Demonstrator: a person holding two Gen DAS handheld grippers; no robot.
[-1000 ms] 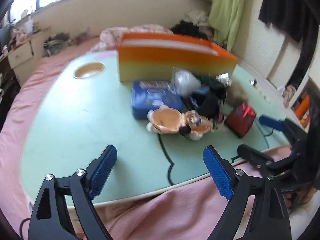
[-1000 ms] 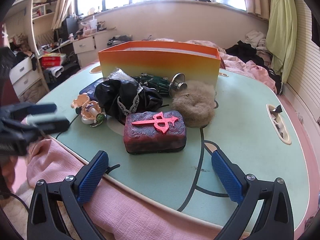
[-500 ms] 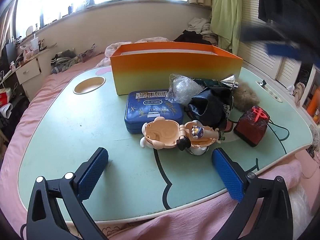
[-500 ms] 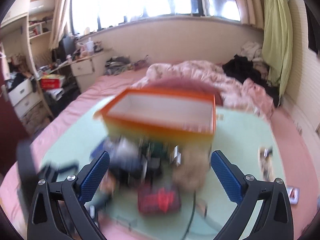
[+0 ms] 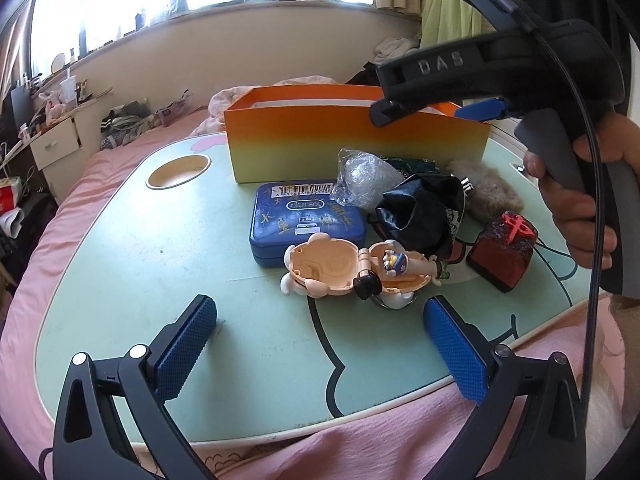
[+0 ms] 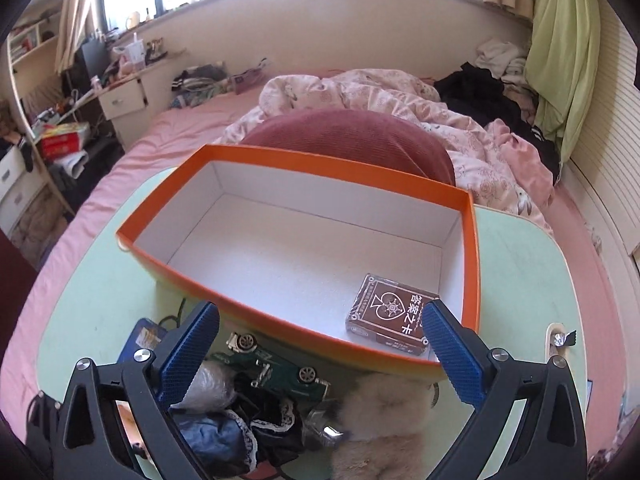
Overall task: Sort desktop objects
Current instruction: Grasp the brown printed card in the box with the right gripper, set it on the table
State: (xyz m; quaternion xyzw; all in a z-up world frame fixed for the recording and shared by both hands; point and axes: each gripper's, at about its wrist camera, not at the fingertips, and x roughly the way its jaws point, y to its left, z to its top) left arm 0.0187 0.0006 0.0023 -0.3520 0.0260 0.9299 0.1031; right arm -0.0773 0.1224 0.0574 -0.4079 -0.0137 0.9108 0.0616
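Observation:
A pile lies on the pale green table (image 5: 120,260): a blue tin (image 5: 304,220), an open peach clamshell toy (image 5: 340,270), black cloth (image 5: 420,212), crumpled clear plastic (image 5: 364,178), a beige fur ball (image 5: 486,192) and a dark red case (image 5: 502,248). Behind the pile stands the orange box (image 6: 300,176), and a brown card deck (image 6: 390,314) lies in its near right corner. A green toy car (image 6: 276,368) rests against the box's front wall. My left gripper (image 5: 320,320) is open and empty just short of the toy. My right gripper (image 6: 320,320) hangs open and empty above the pile at the box's near wall, held by a hand (image 5: 576,208).
A round cup recess (image 5: 178,166) is sunk into the table's far left. Pink bedding (image 5: 360,452) surrounds the table and laps its near edge. A dark red cushion (image 6: 348,136) sits right behind the box. A small slot with a clip (image 6: 560,338) is at the table's right edge.
The right gripper rose and travelled from the table's near edge to above the pile and box. The left gripper's jaws spread wider and it stayed nearly in place.

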